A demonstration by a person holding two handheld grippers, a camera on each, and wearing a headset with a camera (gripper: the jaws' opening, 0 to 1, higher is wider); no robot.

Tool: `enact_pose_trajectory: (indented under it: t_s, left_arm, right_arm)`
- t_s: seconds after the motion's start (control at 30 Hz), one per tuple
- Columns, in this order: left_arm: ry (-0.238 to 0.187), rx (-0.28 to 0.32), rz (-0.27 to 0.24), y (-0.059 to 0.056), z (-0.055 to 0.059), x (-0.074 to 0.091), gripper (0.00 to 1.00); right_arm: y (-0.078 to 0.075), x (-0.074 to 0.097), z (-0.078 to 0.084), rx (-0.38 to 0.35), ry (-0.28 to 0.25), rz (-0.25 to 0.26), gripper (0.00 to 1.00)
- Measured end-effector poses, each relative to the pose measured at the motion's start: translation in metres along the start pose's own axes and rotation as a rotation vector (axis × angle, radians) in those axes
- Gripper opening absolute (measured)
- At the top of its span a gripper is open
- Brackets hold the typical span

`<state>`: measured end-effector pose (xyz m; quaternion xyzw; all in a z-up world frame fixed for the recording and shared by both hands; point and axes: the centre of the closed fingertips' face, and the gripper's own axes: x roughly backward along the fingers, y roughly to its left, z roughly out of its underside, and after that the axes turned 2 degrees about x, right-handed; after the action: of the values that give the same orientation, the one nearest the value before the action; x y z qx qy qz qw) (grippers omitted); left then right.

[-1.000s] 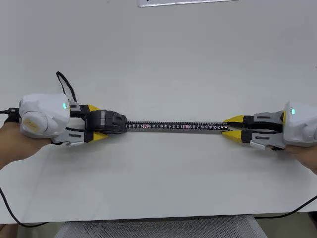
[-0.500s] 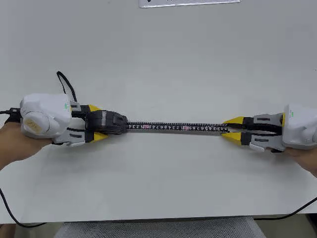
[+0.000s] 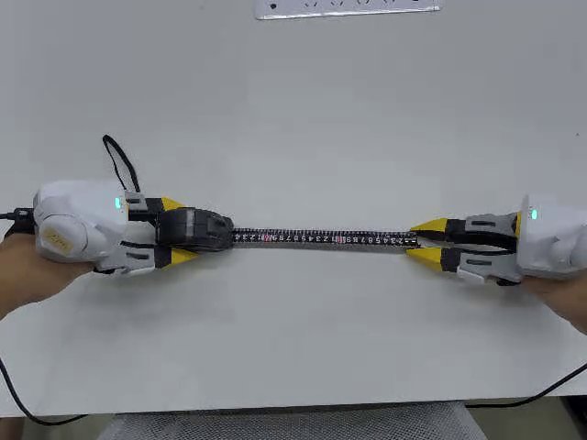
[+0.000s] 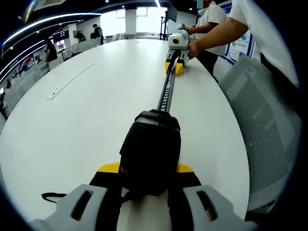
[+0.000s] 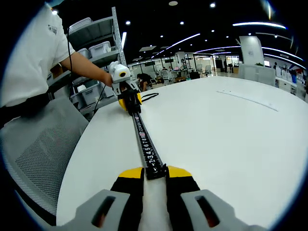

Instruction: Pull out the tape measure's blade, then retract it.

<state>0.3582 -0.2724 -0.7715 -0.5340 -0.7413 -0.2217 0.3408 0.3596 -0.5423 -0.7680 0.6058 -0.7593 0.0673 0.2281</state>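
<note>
A black tape measure case [image 3: 195, 229] sits on the white table [image 3: 303, 119], and my left gripper [image 3: 176, 230] is shut on it from the left. Its blade [image 3: 321, 238] runs out flat to the right, numbers up. My right gripper [image 3: 415, 240] is shut on the blade's end. In the left gripper view the case [image 4: 151, 151] sits between the jaws and the blade [image 4: 166, 94] stretches away to the right gripper [image 4: 173, 66]. Seen from the right gripper view, the blade's tip [image 5: 155, 169] is pinched between yellow fingertips [image 5: 132, 173], with the left gripper [image 5: 131, 104] at the far end.
A black cable loop [image 3: 119, 160] lies behind the left gripper. A flat metal strip [image 3: 347, 7] lies at the table's far edge. A mesh chair [image 3: 293, 423] stands by the near edge. Shelving [image 5: 96, 45] rises behind the person.
</note>
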Motion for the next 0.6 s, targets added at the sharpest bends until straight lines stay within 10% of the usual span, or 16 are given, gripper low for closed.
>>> enact_pose_trajectory:
  t_s: [0.6]
  left_arm:
    - [-0.005, 0.047, -0.039, 0.004, 0.001, 0.002, 0.49]
  right_arm:
    - [0.008, 0.001, -0.009, 0.008, 0.015, 0.023, 0.26]
